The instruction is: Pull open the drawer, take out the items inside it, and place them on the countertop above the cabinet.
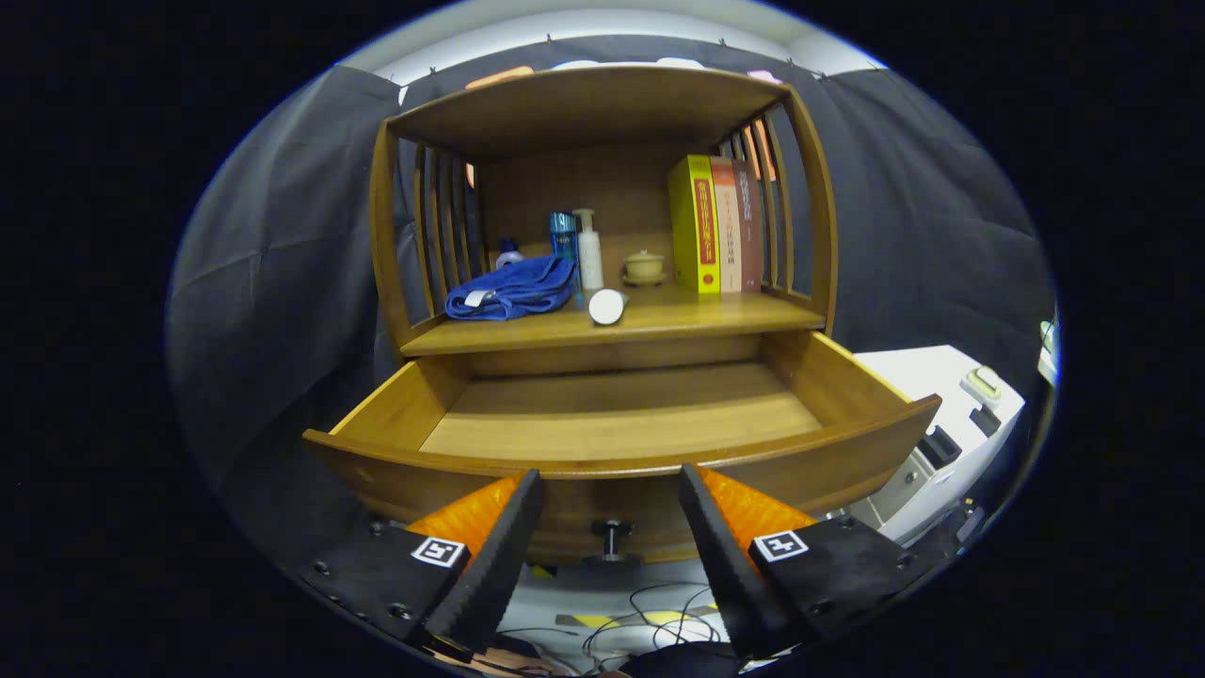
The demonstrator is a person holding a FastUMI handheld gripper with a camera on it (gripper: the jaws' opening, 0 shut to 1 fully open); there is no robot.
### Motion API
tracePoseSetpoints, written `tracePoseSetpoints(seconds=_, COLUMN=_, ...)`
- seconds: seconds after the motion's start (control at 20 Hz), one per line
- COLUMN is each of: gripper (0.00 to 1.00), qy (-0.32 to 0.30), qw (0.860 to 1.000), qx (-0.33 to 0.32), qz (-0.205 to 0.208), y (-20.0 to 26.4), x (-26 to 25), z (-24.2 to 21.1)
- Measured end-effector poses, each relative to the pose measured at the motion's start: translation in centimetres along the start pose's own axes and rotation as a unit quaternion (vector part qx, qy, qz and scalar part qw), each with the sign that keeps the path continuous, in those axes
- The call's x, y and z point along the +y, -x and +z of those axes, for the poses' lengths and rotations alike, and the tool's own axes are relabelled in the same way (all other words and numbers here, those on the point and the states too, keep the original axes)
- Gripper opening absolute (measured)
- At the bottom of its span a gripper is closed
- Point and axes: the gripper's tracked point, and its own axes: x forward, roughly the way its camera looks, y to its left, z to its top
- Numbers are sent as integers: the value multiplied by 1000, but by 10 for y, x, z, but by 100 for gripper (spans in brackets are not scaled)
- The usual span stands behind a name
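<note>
At the frame's center, the wooden countertop point(659, 325) carried a blue towel point(513, 288), a white bottle point(589, 250), a lidded cup point(644, 267), and 3 books point(717, 226).

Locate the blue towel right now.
In the gripper view the blue towel lies bunched on the countertop above the open drawer, left of the white pump bottle, well beyond the open gripper.

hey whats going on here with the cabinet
A person holds a gripper in front of a wooden cabinet. The drawer is pulled open and what shows of its inside is bare. The fingers are open, holding nothing, with the drawer knob between them. A blue towel, bottles and books sit on the countertop above.
</note>
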Motion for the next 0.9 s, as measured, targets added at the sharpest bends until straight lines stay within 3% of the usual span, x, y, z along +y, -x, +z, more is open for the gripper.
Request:
tracePoseSetpoints(seconds=0.55, gripper=99, qy=10, qw=999, qx=-30, qz=-19, y=-6, x=3, z=0)
tracePoseSetpoints(seconds=0.9, gripper=99, qy=8, qw=999, qx=-37, qz=-17, y=-35, x=2, z=13)
